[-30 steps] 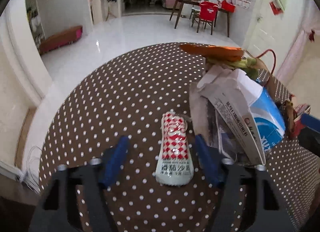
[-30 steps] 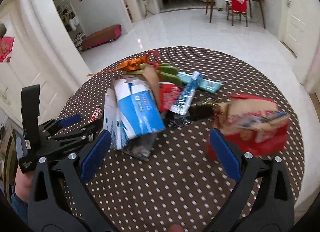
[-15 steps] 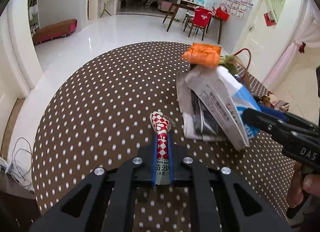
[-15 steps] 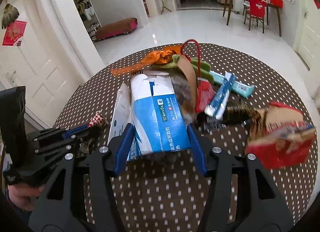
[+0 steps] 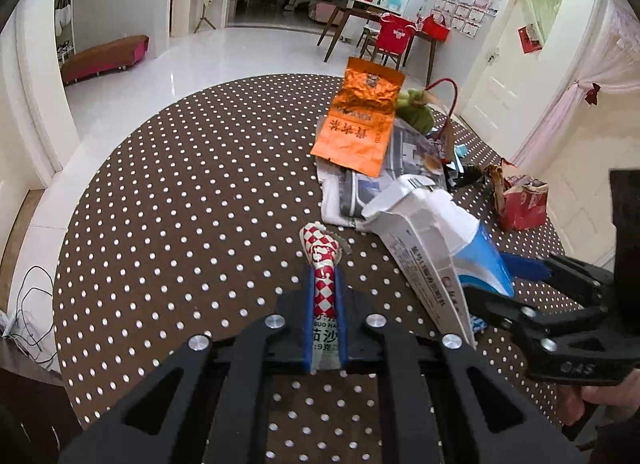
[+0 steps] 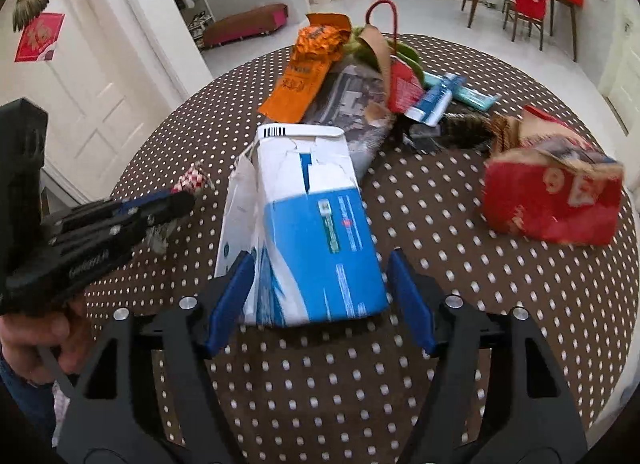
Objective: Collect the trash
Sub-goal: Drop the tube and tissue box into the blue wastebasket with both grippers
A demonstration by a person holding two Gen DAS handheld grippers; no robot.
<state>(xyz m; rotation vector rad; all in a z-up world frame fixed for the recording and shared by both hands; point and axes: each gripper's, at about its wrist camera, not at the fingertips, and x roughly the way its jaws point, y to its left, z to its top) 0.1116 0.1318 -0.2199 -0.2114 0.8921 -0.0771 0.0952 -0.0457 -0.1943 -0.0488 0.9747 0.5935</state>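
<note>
My left gripper pinches the checkered sachet. My right gripper, jaws just widening, straddles the blue carton loosely; lifting now, it could slip out.

Left tongs are clamped tight, pointing steeply down. Right tongs have just been opening, pads apart, also angled down.

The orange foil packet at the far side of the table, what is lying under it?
The orange foil packet rests on a sheet of newspaper, beside a green bundle. Whatever lies beneath the newspaper is covered.
</note>
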